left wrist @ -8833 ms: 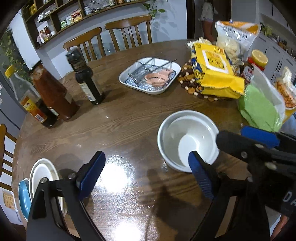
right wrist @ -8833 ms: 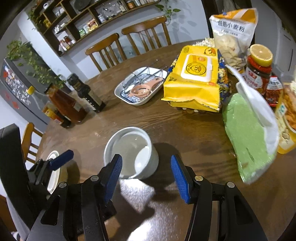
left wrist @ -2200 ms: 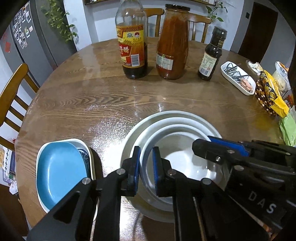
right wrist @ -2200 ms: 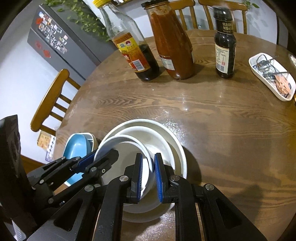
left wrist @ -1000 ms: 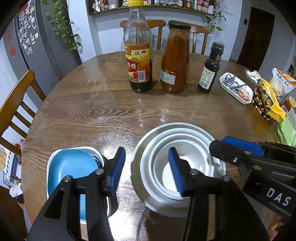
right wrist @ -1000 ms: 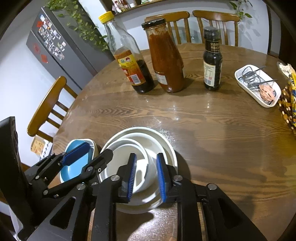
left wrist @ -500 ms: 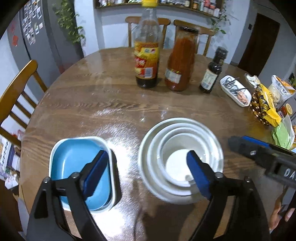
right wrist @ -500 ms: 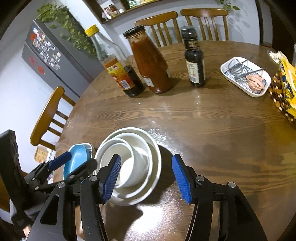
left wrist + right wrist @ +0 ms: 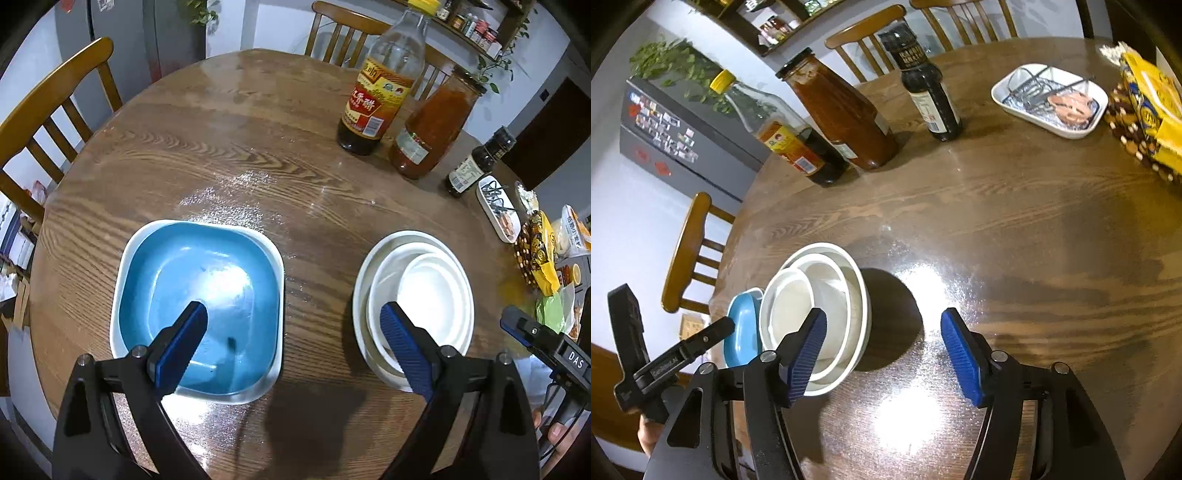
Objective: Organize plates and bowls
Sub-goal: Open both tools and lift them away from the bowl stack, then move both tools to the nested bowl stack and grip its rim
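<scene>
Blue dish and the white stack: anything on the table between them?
Nothing. In the left wrist view, only bare wood table separates the blue dish from the white stack. The right wrist view hides that gap.

On my round wooden table [image 9: 229, 155], far side: a clear vinegar bottle [image 9: 380, 85] with yellow cap, dark liquid low inside; just beside it a tall jar of red sauce [image 9: 432, 129]; next along, a small dark bottle [image 9: 476, 162]. Further right I see a white rectangular dish [image 9: 1049, 99] holding wire pieces and something pink, then a yellow packet [image 9: 1152, 107] over a beaded mat. Wooden chairs [image 9: 44, 122] ring the table. A grey fridge [image 9: 676, 133] with magnets, greenery on top, stands behind.
</scene>
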Tool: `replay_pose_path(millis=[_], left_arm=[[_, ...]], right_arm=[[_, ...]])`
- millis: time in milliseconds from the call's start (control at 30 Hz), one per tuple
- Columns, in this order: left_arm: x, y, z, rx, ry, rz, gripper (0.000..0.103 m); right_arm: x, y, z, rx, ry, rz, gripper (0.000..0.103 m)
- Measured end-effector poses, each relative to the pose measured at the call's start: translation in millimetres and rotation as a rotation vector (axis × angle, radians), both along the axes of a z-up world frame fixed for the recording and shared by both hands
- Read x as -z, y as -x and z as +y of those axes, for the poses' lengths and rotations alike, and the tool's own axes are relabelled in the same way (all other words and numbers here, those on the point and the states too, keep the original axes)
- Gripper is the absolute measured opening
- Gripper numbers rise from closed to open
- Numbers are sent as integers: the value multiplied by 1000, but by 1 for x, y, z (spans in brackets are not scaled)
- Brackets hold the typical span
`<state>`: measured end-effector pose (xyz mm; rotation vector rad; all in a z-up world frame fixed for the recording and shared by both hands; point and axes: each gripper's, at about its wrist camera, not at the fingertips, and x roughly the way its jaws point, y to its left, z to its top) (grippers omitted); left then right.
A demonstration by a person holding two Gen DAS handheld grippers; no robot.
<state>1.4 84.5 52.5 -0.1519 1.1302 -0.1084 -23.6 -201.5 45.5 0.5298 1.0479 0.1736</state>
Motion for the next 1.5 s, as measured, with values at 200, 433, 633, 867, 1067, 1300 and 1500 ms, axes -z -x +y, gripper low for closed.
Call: replay_pose_path(millis=[200, 433, 633, 867, 1067, 1300, 1500], left_arm=[[14, -7, -4, 13, -56, 57, 95], [23, -14, 6, -15, -6, 117, 94], [22, -23, 0, -5, -9, 119, 93], [27, -27, -7, 16, -27, 128, 93], [25, -29, -9, 23, -50, 114, 93], [31, -31, -15, 36, -103, 110, 93], [38, -35, -18, 54, -118, 129, 93]], right_arm=[[12, -5, 1, -11, -15, 31, 65], [29, -10, -1, -11, -66, 76, 65], [36, -11, -3, -4, -100, 94, 65], [39, -13, -2, -11, -102, 112, 65], [36, -12, -7, 6, -40, 112, 65], [37, -16, -3, -17, -8, 129, 65], [41, -20, 3, -28, 24, 149, 65]])
